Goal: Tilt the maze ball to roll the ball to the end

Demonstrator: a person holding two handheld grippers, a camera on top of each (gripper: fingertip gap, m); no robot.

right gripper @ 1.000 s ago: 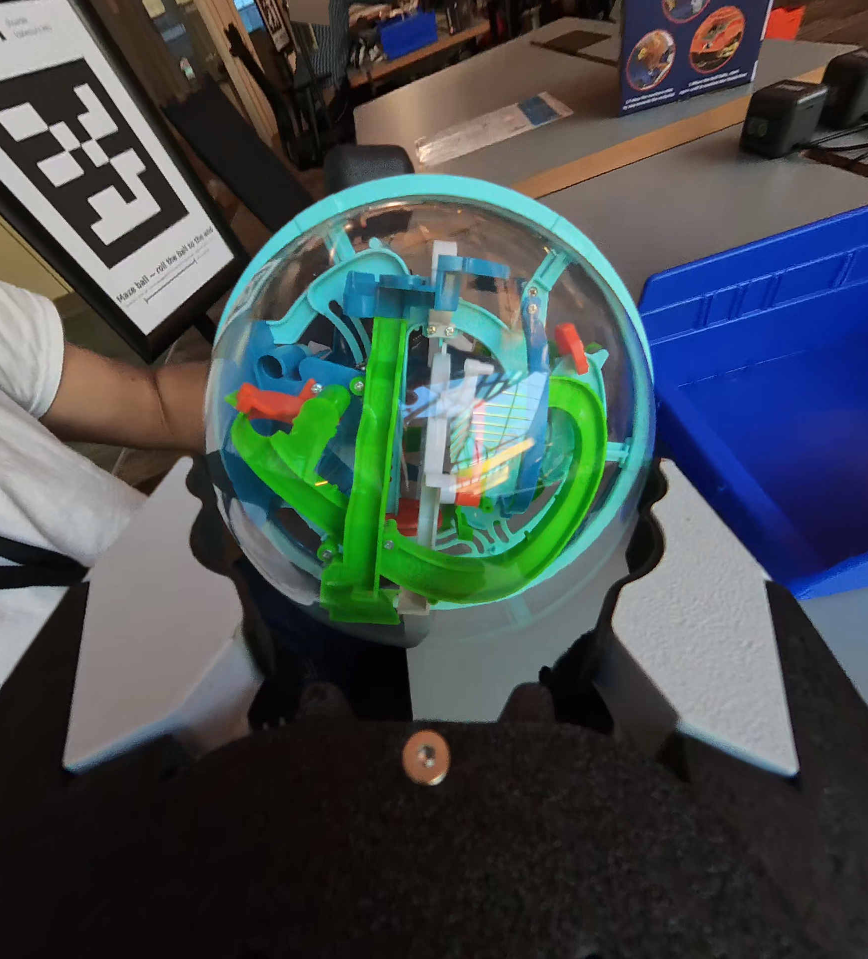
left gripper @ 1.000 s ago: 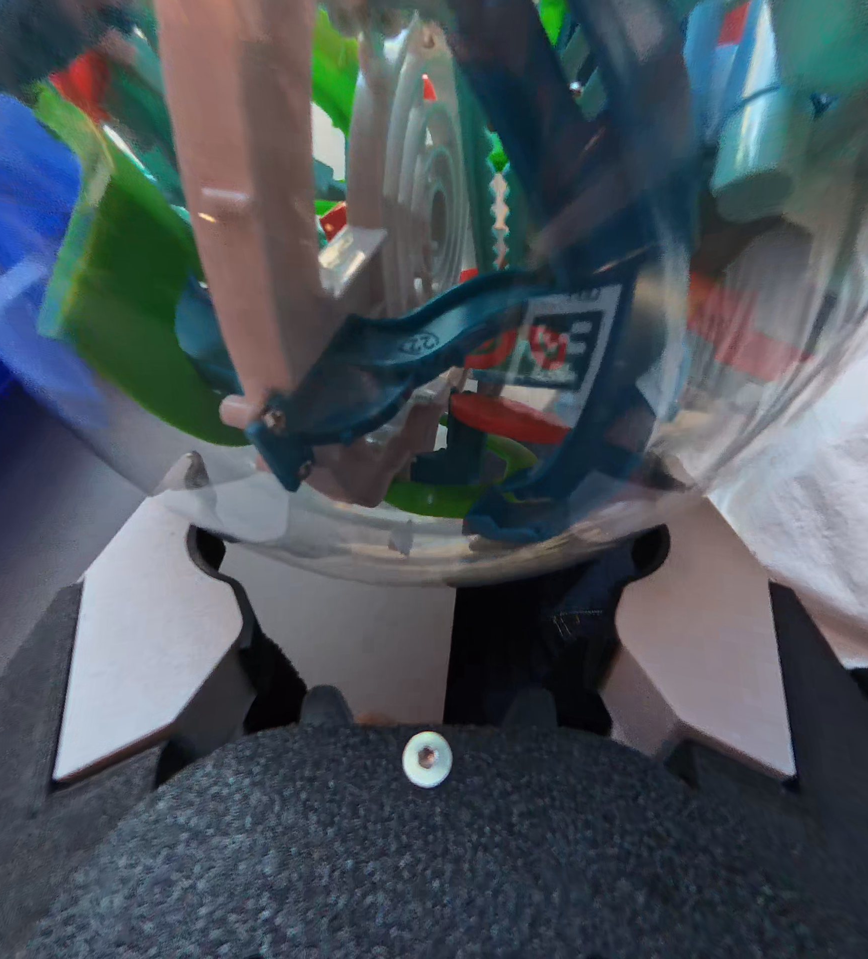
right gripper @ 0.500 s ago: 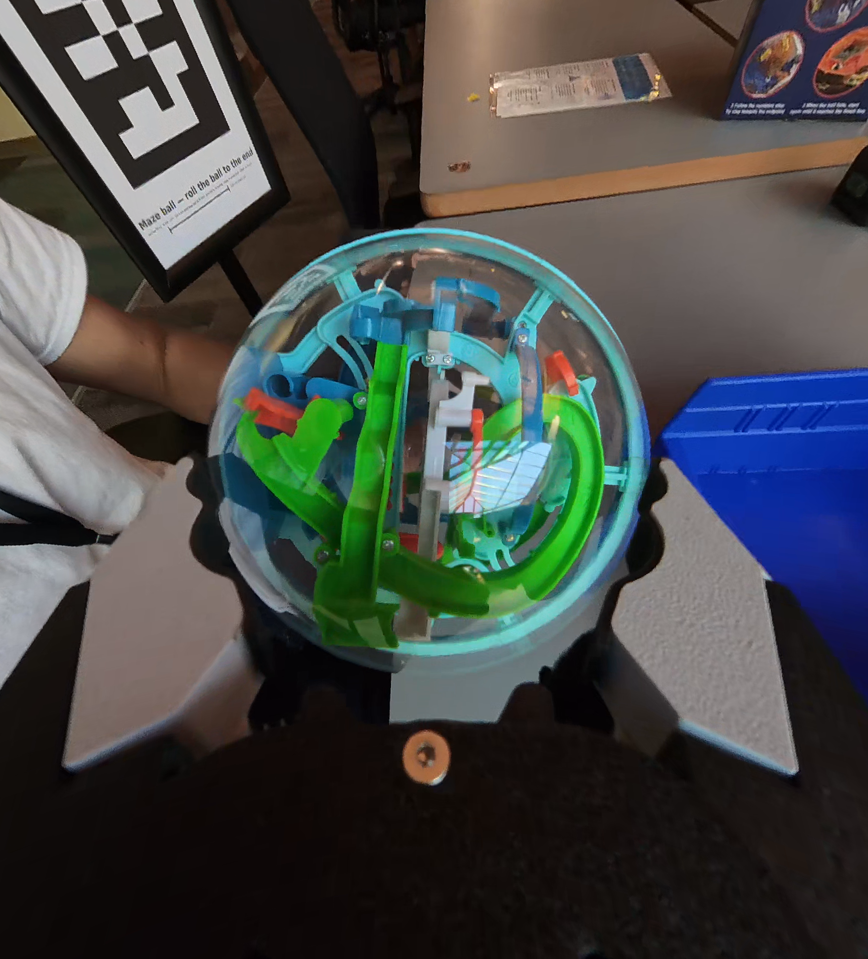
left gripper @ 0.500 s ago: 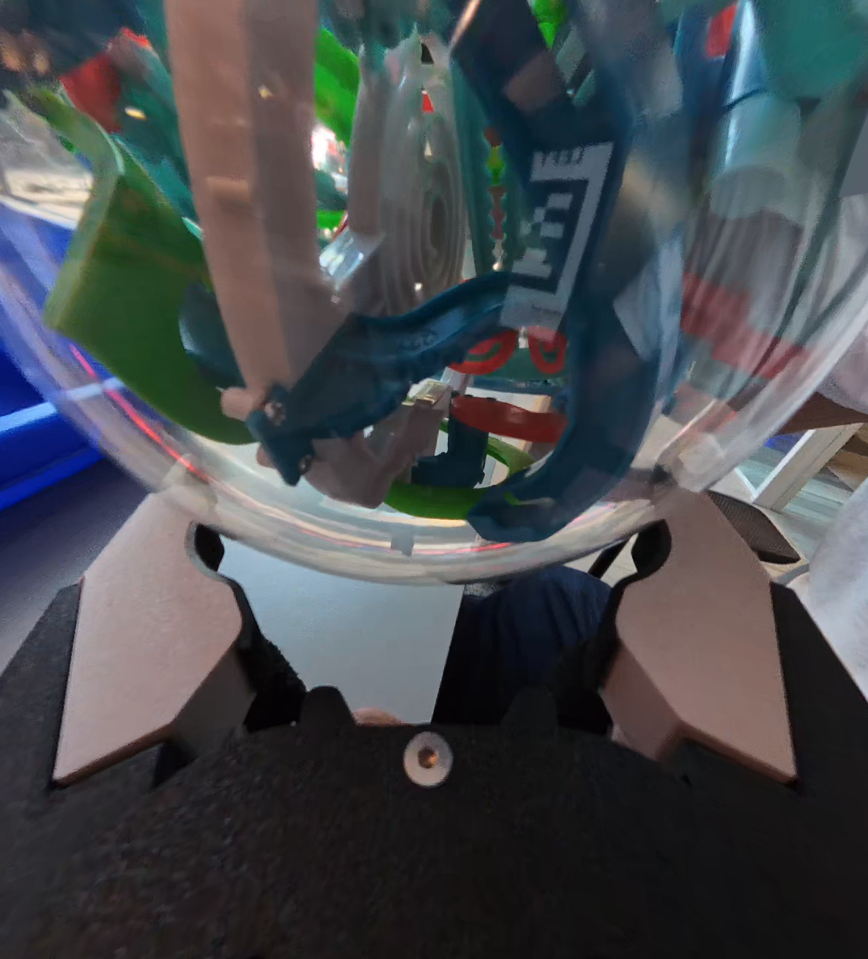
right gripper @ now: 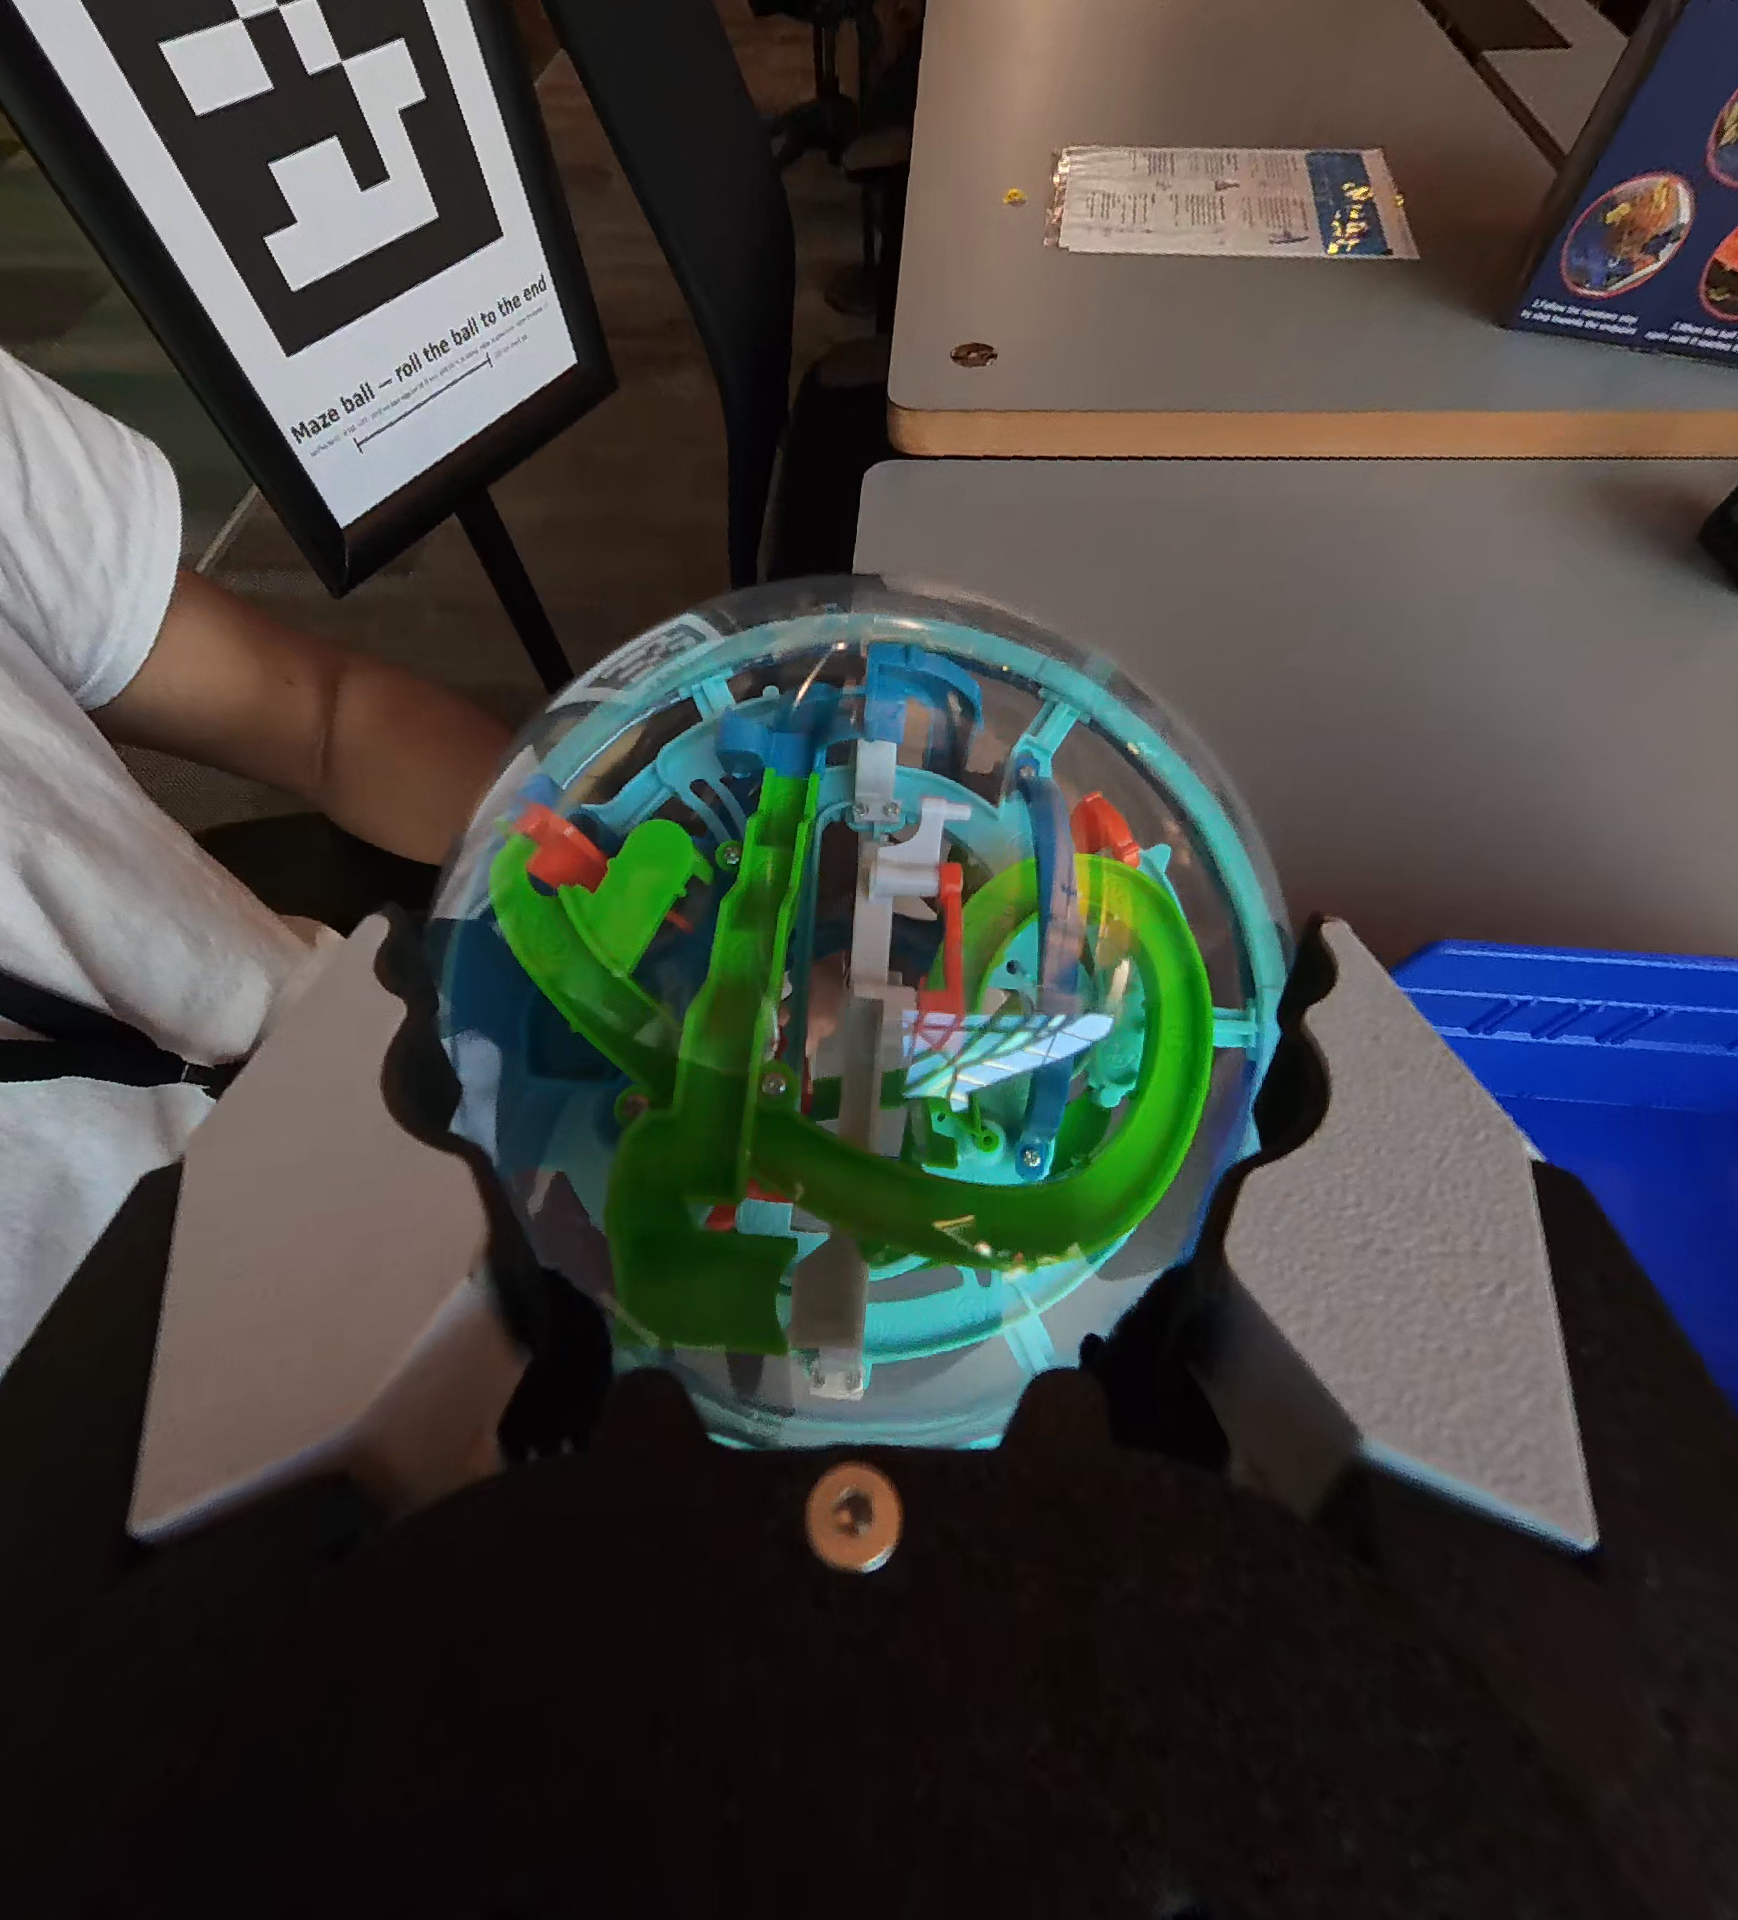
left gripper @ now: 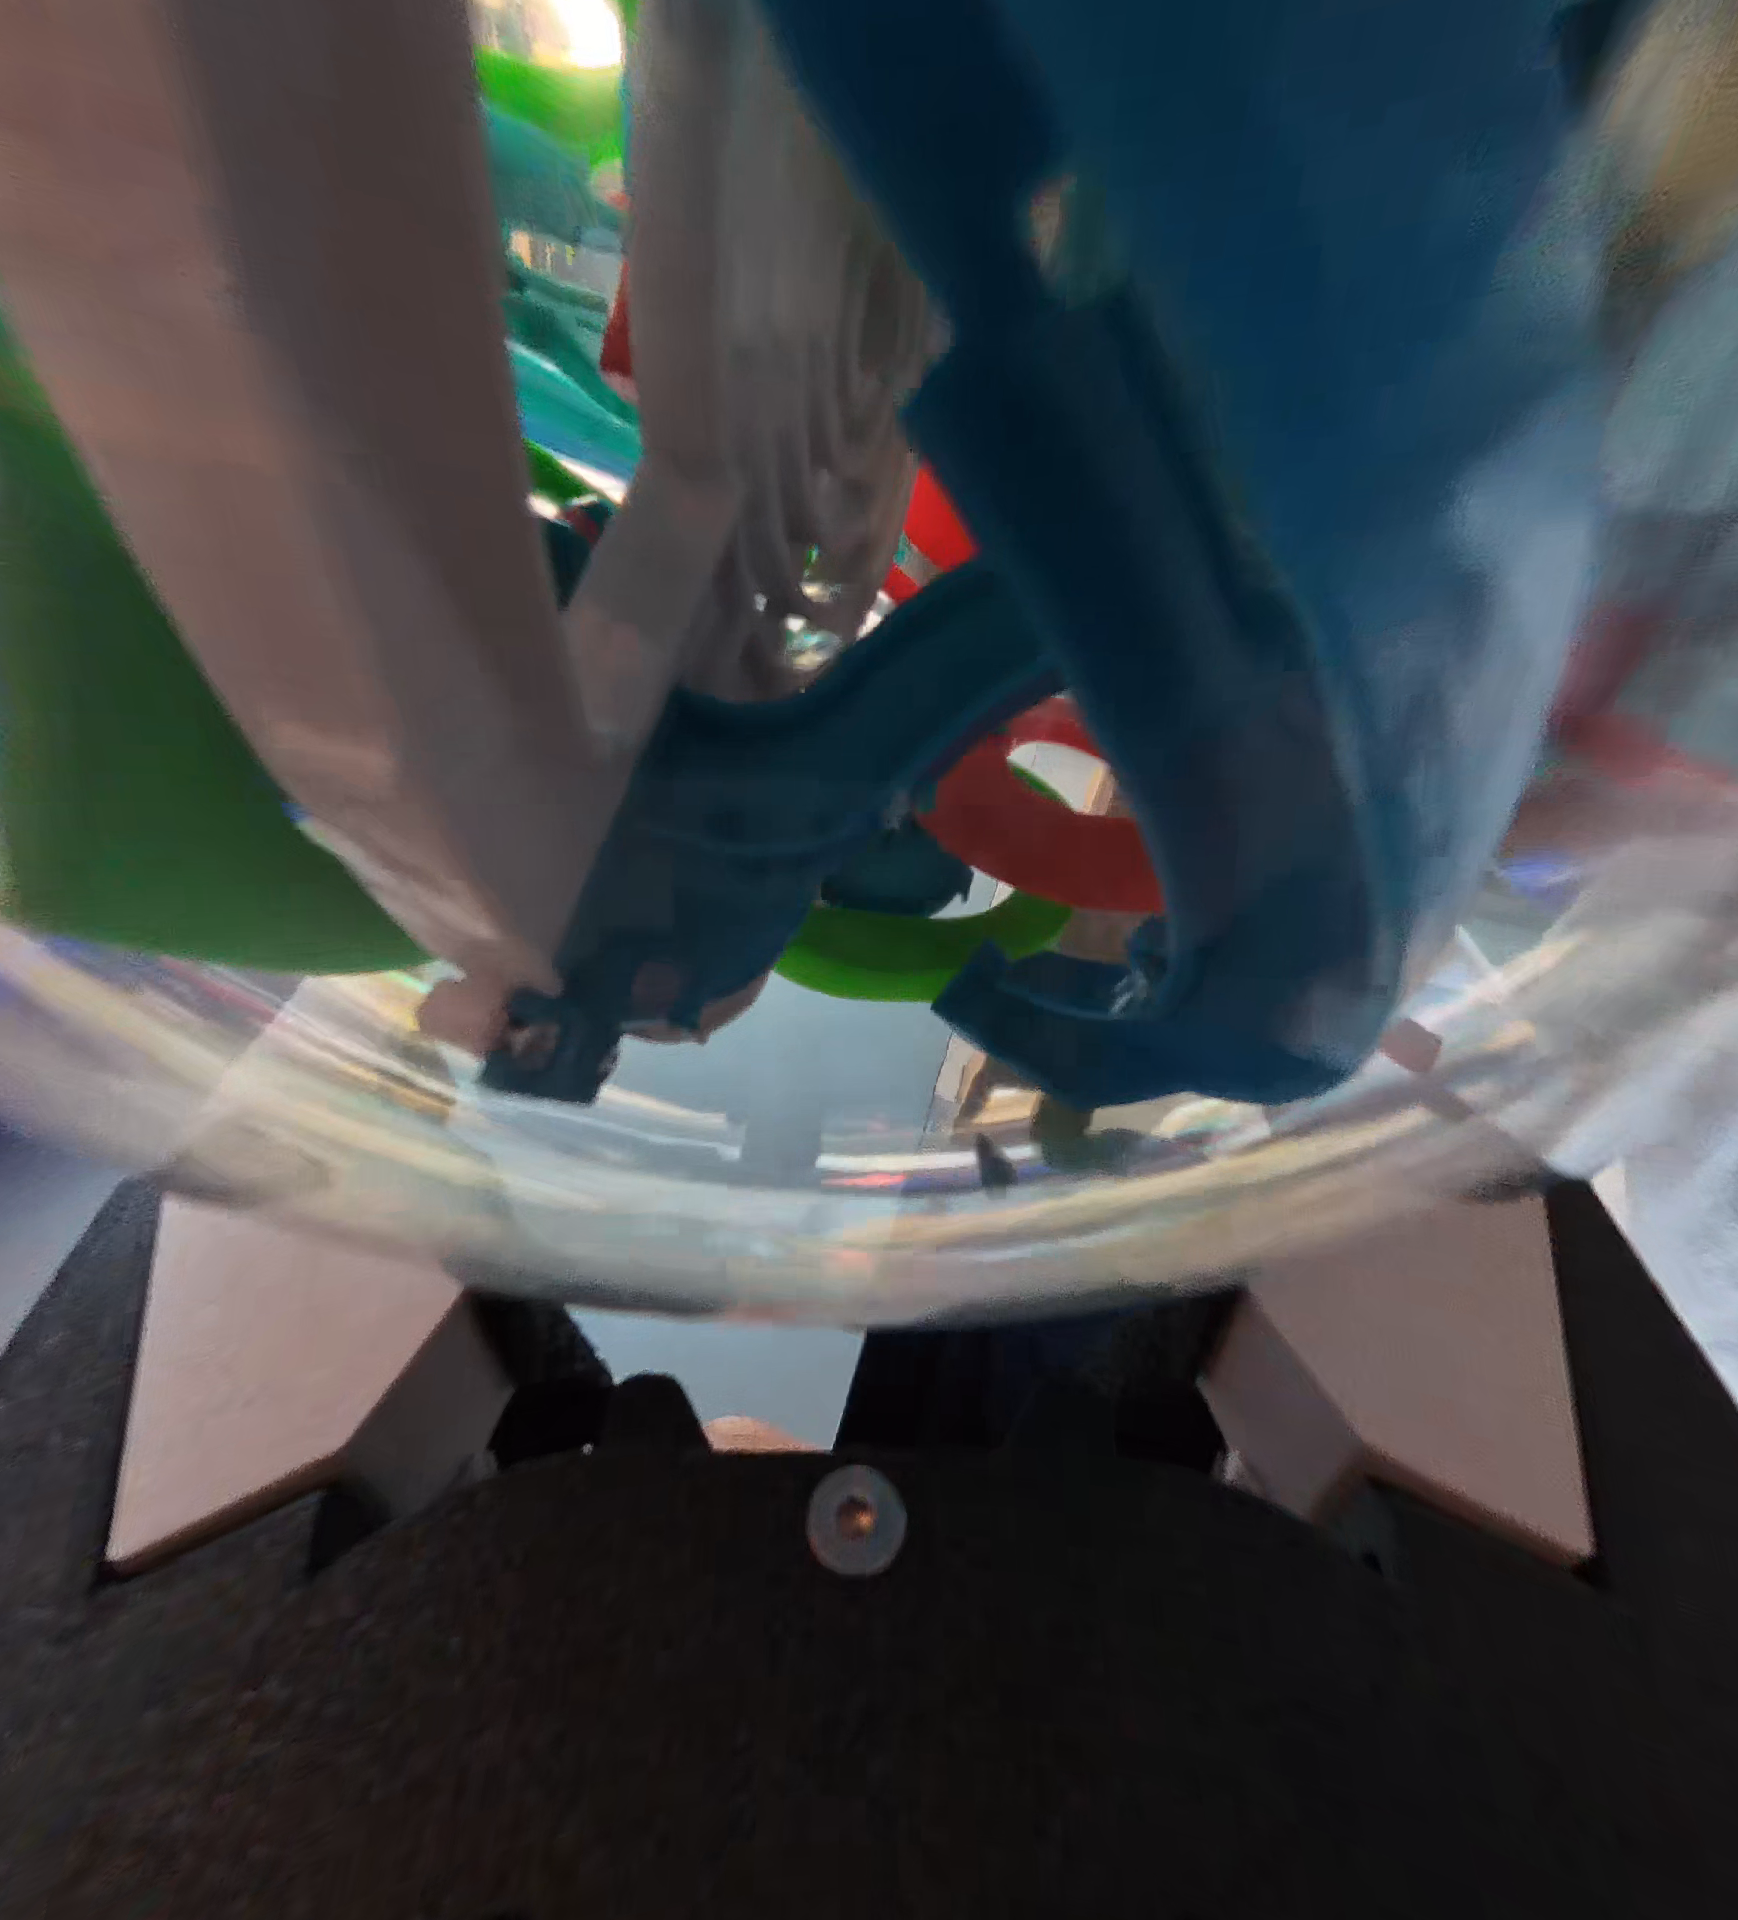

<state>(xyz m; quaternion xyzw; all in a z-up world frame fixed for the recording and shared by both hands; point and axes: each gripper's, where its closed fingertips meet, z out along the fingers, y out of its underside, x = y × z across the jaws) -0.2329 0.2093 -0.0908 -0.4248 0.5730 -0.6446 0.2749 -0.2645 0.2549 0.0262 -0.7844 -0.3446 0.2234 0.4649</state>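
Grey desks (right gripper: 1364, 644) fill the bkgd, w/ a blue bin (right gripper: 1634, 1081) at my right and a framed black-and-white marker sign (right gripper: 304, 208) on a stand to the left. A printed sheet (right gripper: 1229, 203) and a dark blue box w/ pictures (right gripper: 1675, 229) sit on the far desk. Person's white sleeve (right gripper: 13, 665) and forearm show at left.

Maze ball (right gripper: 849, 1018) is up off the desk, held between my two grippers. Right gripper (right gripper: 849, 997): jaws spread wide, sphere seated between them, both notched fingertips (right gripper: 397, 997) right at the clear shell on either side. Reads as gripping the ball. Left gripper (left gripper: 849, 1226): very close to the sphere, view badly blurred; clear shell bulges over the gap btwn the fingers (left gripper: 304, 1351), tips hidden behind the curve, so contact can't be confirmed from there. Looks cradled, not certain.

Inside: green track (right gripper: 948, 1174), white spine (right gripper: 870, 997), teal rings, blue and orange-red bits. Can't pick out the small rolling ball anywhere, too much clutter and glare in the right view, too much smear in the left.

Progress, my estimate: pick-up done, sphere is in hand and at an angle, so tilting phase is on. Blur in the left view suggests active motion. No way to say where along the track the ball is, so can't call it near the end. Left to do, as far as I can judge: find the ball, tilt along the track, reach the finish, set the sphere down.
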